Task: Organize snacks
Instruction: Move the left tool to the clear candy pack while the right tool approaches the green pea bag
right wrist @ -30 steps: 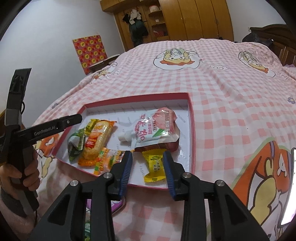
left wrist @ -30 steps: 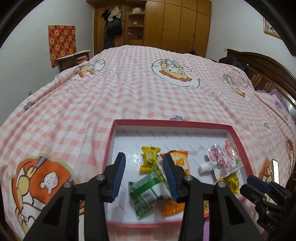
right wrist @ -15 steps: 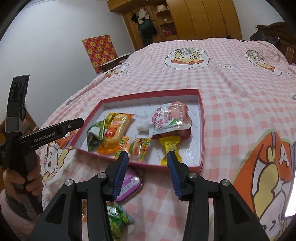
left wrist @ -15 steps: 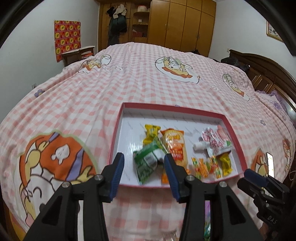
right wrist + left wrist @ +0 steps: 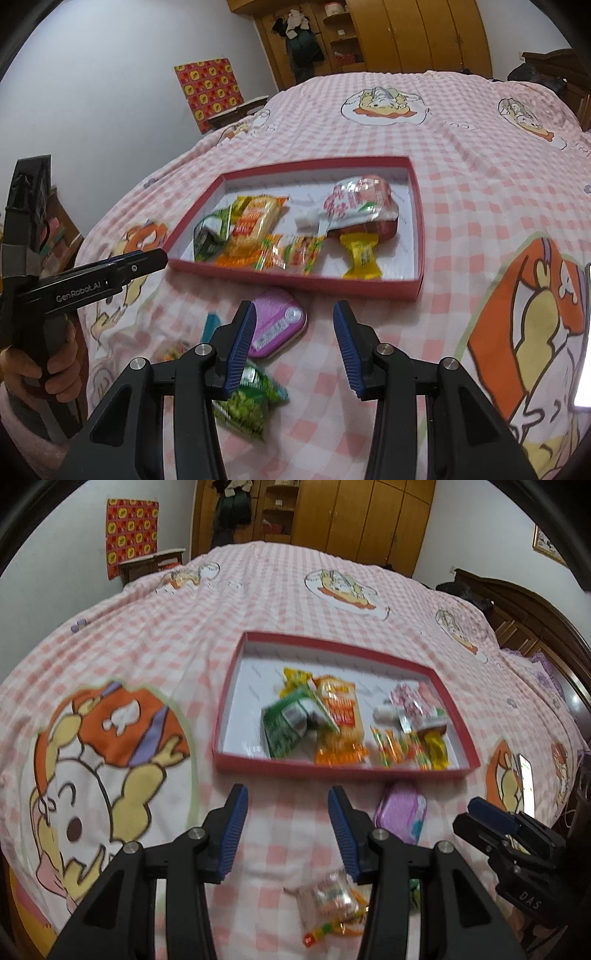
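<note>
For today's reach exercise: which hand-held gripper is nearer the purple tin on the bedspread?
Right. The right hand-held gripper hangs just beside the purple tin, its left finger overlapping it; the left hand-held gripper sits further off to its left.

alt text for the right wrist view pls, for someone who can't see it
The right gripper, open and empty, hangs over a pink checked bedspread, in front of a shallow red tray holding several snack packets. A purple tin and a green snack packet lie loose on the bedspread near the fingers, and the left gripper shows at the left edge.
</note>
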Available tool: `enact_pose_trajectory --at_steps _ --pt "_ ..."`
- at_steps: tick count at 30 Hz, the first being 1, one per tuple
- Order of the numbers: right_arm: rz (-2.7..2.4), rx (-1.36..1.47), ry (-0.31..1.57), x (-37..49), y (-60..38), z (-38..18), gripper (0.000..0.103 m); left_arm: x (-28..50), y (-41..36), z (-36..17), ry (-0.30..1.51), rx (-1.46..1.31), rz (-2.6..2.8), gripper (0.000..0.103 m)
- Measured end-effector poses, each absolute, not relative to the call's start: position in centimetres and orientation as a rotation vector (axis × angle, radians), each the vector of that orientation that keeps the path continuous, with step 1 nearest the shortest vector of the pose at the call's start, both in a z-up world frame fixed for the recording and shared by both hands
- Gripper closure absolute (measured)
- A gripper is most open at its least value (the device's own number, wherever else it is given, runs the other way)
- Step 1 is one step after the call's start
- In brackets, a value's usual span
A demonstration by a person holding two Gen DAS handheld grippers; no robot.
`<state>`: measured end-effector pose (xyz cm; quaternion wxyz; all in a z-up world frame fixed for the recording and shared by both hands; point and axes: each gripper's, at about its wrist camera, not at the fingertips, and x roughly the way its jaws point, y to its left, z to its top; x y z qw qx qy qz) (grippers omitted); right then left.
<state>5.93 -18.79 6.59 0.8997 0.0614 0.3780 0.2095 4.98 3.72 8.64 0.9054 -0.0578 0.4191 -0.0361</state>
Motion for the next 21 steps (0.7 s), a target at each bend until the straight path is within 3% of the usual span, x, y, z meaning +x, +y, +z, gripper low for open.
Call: enact_pose_trajectory --at_steps 21 --pt "0.483 0.114 0.833 2.8 -17.4 5.6 0.057 2.0 1.6 6.0 0.985 -0.117 -0.184 0.056"
